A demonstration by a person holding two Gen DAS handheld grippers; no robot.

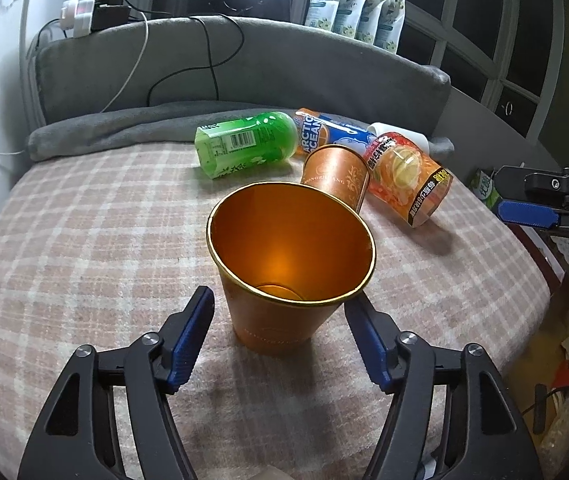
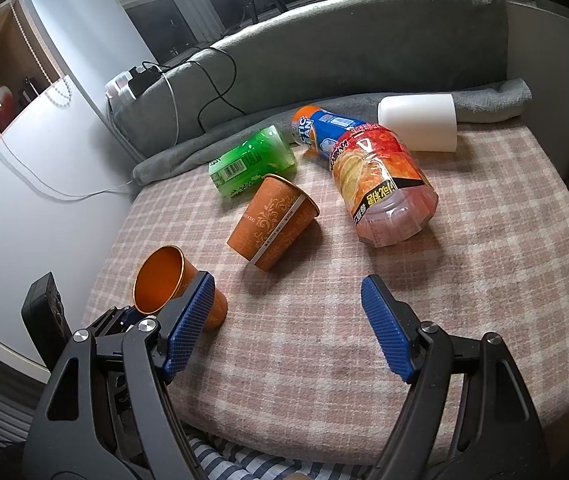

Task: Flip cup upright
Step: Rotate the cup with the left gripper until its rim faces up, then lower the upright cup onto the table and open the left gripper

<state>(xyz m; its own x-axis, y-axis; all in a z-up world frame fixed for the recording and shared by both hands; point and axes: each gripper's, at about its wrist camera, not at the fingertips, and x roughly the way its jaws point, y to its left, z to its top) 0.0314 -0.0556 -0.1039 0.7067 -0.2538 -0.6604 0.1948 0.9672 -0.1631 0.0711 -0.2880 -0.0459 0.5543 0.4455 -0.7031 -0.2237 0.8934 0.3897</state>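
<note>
An orange cup with a gold rim [image 1: 290, 272] stands upright on the checked blanket, its mouth open toward the camera. My left gripper [image 1: 280, 316] is open, with one finger on each side of the cup and a gap on both sides. The same cup shows at the left of the right wrist view [image 2: 164, 280], partly behind my right gripper's left finger [image 2: 190, 320]. A second orange patterned cup [image 2: 274, 226] lies on its side in the middle; it also shows in the left wrist view [image 1: 336, 174]. My right gripper [image 2: 288, 304] is open and empty over the blanket.
A green bottle [image 2: 254, 166], a blue-orange bottle [image 2: 318, 130], a red-orange snack jar [image 2: 382, 184] and a white cup [image 2: 418, 122] lie on their sides behind. A grey cushion [image 1: 244, 68] with cables backs the bed. My right gripper shows at the right edge of the left wrist view [image 1: 540, 200].
</note>
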